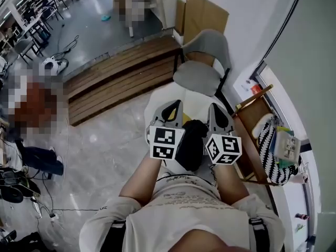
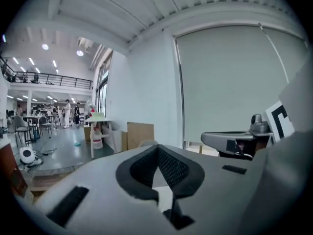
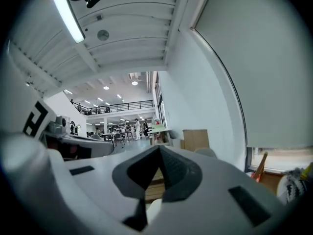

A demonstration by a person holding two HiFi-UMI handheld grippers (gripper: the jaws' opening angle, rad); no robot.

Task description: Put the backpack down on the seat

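A grey padded chair stands ahead by the wall, its seat bare. Black straps lie over both of the person's shoulders; the pack itself is hidden behind the person. Both grippers are held up side by side, pointing roughly level toward the chair. The left gripper is shut with nothing between its jaws, seen close up as the left gripper. The right gripper is likewise shut and empty, as is plain on the right gripper. Below and between them sits a dark object on a white surface; I cannot tell what it is.
A low wooden platform runs left of the chair, with cardboard leaning on the wall behind. At the right, a wooden rack holds a black-and-white striped bag. Cables and a person's legs are at the left.
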